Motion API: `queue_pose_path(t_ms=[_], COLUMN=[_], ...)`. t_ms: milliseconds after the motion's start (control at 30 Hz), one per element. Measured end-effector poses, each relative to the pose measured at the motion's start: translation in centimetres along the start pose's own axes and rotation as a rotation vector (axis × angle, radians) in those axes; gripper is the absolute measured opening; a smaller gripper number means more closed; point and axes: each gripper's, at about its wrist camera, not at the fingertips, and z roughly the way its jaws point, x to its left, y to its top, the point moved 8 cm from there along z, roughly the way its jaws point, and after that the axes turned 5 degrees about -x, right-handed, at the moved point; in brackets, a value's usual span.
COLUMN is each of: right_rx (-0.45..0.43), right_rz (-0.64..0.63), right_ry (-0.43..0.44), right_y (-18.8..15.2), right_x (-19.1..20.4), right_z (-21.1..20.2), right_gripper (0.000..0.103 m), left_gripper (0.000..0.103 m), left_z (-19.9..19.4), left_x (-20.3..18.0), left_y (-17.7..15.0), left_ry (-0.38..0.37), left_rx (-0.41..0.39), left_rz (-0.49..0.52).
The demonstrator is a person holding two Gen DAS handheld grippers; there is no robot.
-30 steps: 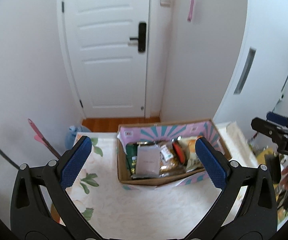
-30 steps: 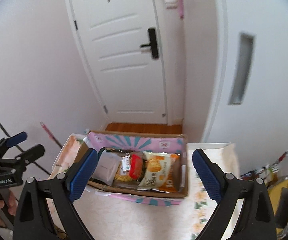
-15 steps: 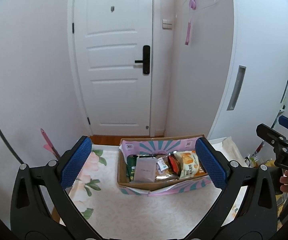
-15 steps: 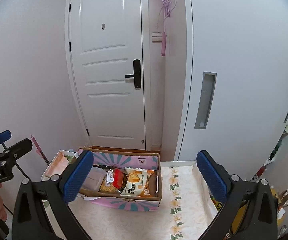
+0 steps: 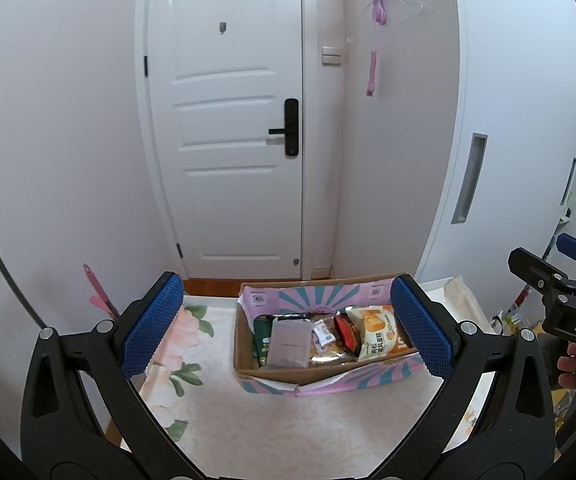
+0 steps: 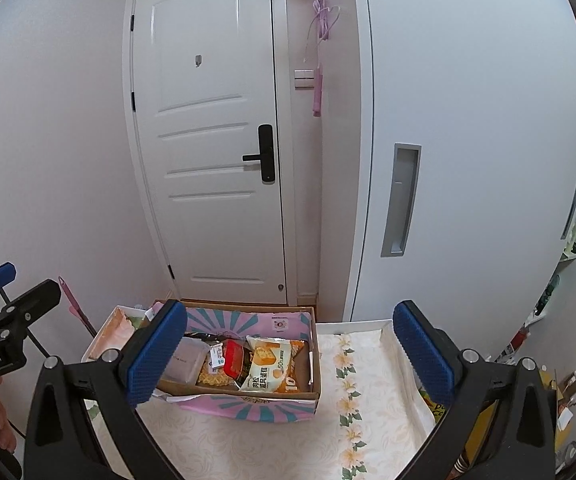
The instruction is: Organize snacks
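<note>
A cardboard box (image 5: 328,384) (image 6: 247,404) with a pink and teal sunburst print stands on a flowered tablecloth, packed with snacks: an orange and white bag (image 5: 378,330) (image 6: 269,368), a red packet (image 5: 346,332) (image 6: 235,360), a grey pouch (image 5: 290,346) and a green pack (image 5: 261,338). My left gripper (image 5: 285,332) hangs open above the cloth, short of the box, with nothing between its blue pads. My right gripper (image 6: 290,354) is also open and empty, held back from the box's near right side. Each gripper shows at the edge of the other's view.
The table (image 5: 288,428) stands against a white door (image 5: 227,140) and a white cabinet front (image 6: 468,160). A pink-handled tool (image 5: 99,292) leans at the left wall. Yellow packages and clutter (image 6: 484,420) lie off the table's right side. A hand (image 5: 572,364) holds the right gripper's handle.
Both grippers have pulled back and up from the box, so it looks smaller and lower and more of the door shows. Most of that happened early; little moved since half a second ago.
</note>
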Motion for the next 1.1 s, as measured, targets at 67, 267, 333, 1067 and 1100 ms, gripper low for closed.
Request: queue_pose_path(t_ms=[67, 267, 333, 1067, 1100], right_rx=[-0.003, -0.001, 0.001, 0.011, 0.011], right_rz=[0.001, 0.005, 0.007, 0.013, 0.013], right_ry=[0.000, 0.003, 0.004, -0.005, -0.006], right_y=[0.00, -0.06, -0.11, -0.41, -0.45], right_x=[0.02, 0.18, 0.25, 0.14, 0.16], right_z=[-0.01, 0.13, 0.16, -0.05, -0.08], right_gripper=[0.102, 0.102, 0.102, 0.102, 0.102], left_gripper=[0.103, 0.103, 0.103, 0.103, 0.103], left_z=[0.00, -0.02, -0.01, -0.42, -0.42], left_x=[-0.03, 0.02, 0.06, 0.11, 0.10], left_y=[0.01, 0.00, -0.06, -0.27, -0.26], left_ry=[-0.001, 0.001, 0.003, -0.003, -0.004], left_rx=[0.001, 0.000, 0.002, 0.007, 0.007], left_rz=[0.001, -0.010, -0.015, -0.020, -0.019])
